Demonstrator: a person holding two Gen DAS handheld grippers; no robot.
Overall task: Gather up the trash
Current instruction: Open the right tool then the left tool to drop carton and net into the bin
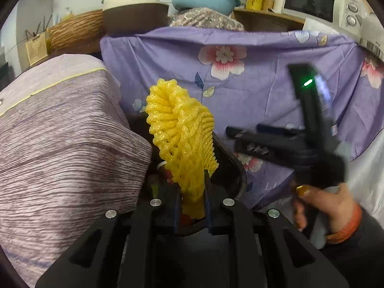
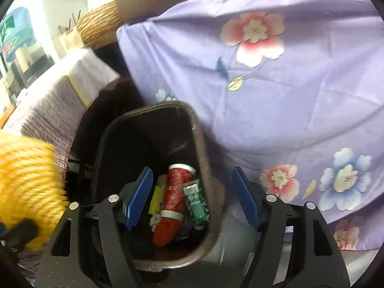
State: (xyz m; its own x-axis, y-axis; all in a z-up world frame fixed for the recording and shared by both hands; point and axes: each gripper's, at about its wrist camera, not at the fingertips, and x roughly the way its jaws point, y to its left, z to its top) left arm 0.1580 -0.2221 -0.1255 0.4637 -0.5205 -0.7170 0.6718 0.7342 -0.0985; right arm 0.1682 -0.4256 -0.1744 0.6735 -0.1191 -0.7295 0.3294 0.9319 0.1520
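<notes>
Left gripper [image 1: 192, 192]: clamped on the lower end of a yellow foam fruit net [image 1: 181, 139], net standing up from the fingers.
Foam net position: just above the near edge of the dark trash bin [image 2: 204, 144], partly hiding the bin in the left wrist view.
Right gripper [image 2: 192, 196]: open, blue pads [image 2: 139, 199] spread wide, nothing between them, over the bin mouth.
Bin contents: red tube [image 2: 172, 196], green carton [image 2: 196, 201], yellow wrapper [image 2: 157, 196], lying together at the bottom.
Surroundings: purple floral cloth [image 2: 276, 96] draped right of the bin; striped lilac cover [image 1: 60, 139] to its left.
Person: hand [image 1: 321, 206] gripping the right gripper's handle.
</notes>
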